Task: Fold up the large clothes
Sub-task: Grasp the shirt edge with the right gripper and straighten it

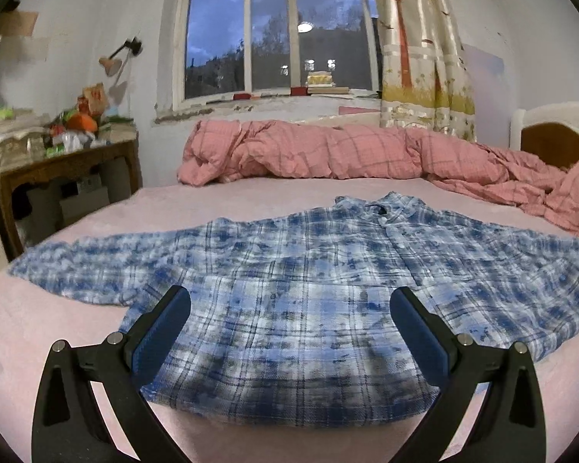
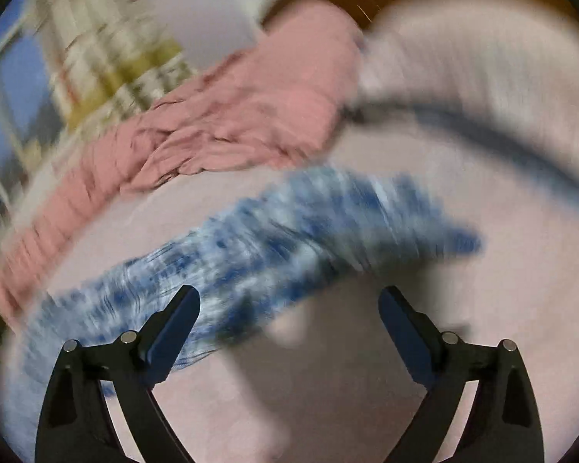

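A blue and white plaid shirt (image 1: 308,293) lies spread flat on the pink bed sheet (image 1: 38,328), collar toward the window and sleeves out to both sides. My left gripper (image 1: 289,301) hovers open over the shirt's lower hem, with nothing between its fingers. In the blurred right wrist view, one sleeve of the shirt (image 2: 289,239) stretches across the sheet (image 2: 444,347). My right gripper (image 2: 289,301) stands open just in front of that sleeve, its left finger over the cloth, with nothing gripped.
A crumpled pink checked duvet (image 1: 347,154) lies along the far side of the bed below the window (image 1: 274,34). A cluttered wooden table (image 1: 58,169) stands at the left. A wooden headboard (image 1: 556,142) and a pale pillow (image 2: 482,58) are at the right.
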The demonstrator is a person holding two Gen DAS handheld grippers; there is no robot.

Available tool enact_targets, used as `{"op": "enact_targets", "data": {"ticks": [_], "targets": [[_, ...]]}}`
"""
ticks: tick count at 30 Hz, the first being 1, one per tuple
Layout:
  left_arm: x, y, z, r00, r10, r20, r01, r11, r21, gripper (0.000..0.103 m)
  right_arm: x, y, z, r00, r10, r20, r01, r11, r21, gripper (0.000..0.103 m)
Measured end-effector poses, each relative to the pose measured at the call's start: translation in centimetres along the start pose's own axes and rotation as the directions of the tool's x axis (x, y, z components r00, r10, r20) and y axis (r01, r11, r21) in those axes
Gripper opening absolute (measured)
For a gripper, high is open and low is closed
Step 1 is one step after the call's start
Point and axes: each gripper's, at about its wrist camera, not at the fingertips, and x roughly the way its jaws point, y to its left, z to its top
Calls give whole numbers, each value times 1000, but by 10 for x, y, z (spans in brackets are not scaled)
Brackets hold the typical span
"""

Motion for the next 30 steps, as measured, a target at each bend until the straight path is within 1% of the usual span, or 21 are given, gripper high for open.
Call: {"op": "enact_targets", "data": {"ticks": [1, 2, 3, 4, 5, 6, 8, 10, 13, 15, 16, 17, 18, 19, 20, 22, 24, 26, 27, 29, 30], "targets": [[-1, -4, 0, 1000, 7, 7, -7, 1000, 19, 103, 8, -11, 2, 999, 22, -26, -20, 999, 46, 92], [-3, -8, -1, 1000, 11, 14, -11, 999, 41, 103, 8, -17, 6, 999, 53, -8, -52, 996, 71, 91], [-3, -11, -1, 1000, 12, 18, -13, 998, 57, 103, 6, -18, 11, 998, 56, 26, -58, 996, 69, 91], [-3, -15, -1, 1000, 13, 19, -15, 997, 75, 103, 6, -17, 13, 998, 34, 46, -37, 998, 55, 91], [-3, -17, -1, 1000, 16, 19, -17, 996, 88, 103, 12, -17, 15, 999, 9, 40, -11, 999, 46, 91], [-2, -19, -1, 1000, 17, 17, -19, 995, 96, 103, 22, -19, 16, 1000, 21, 0, -21, 998, 52, 92], [-1, -21, -1, 1000, 22, 13, -23, 994, 105, 103, 23, -14, 17, 998, 56, -8, -56, 998, 28, 91], [0, -20, -1, 1000, 26, 8, -27, 994, 102, 103, 28, -4, 15, 985, 153, -82, -153, 988, 11, 91], [2, -19, -1, 1000, 27, 0, -26, 995, 97, 103, 35, 28, 1, 965, 199, -170, -211, 976, -57, 91], [2, -19, -1, 1000, 26, 1, -26, 995, 97, 103, 45, 51, -14, 920, 279, -277, -310, 948, -74, 88], [2, -19, -1, 1000, 26, 3, -26, 995, 99, 103, 47, 60, -20, 911, 288, -294, -325, 942, -85, 83], [2, -19, -1, 1000, 26, 4, -26, 994, 102, 103, 51, 71, -26, 912, 269, -309, -317, 941, -117, 81], [1, -20, -1, 1000, 25, 7, -26, 994, 104, 103, 55, 81, -31, 933, 202, -299, -263, 948, -179, 72], [0, -20, -1, 1000, 21, 11, -22, 994, 107, 103, 57, 84, -33, 947, 158, -281, -221, 953, -207, 59], [0, -20, -1, 1000, 18, 14, -19, 994, 110, 103, 58, 84, -33, 960, 128, -248, -182, 961, -209, 52], [-1, -22, -2, 1000, 24, 15, -25, 993, 119, 103, 57, 70, -29, 972, 132, -197, -158, 979, -127, 24], [0, -24, -2, 1000, 27, 11, -28, 992, 126, 103, 58, 53, -25, 977, 123, -172, -130, 991, -30, 5], [2, -22, -1, 999, 34, 4, -35, 992, 119, 103, 54, 55, -21, 984, 101, -148, -109, 993, -49, 5], [3, -21, -1, 999, 40, -2, -40, 993, 112, 103, 43, 70, -22, 994, 52, -100, -64, 990, -122, 4], [6, -17, -1, 999, 47, -18, -45, 995, 91, 103, 22, 101, -24, 1000, -14, -6, 12, 972, -234, 4], [7, -14, -1, 999, 44, -23, -43, 996, 78, 103, 12, 123, -25, 1000, -14, 26, 20, 962, -271, 4]]}}
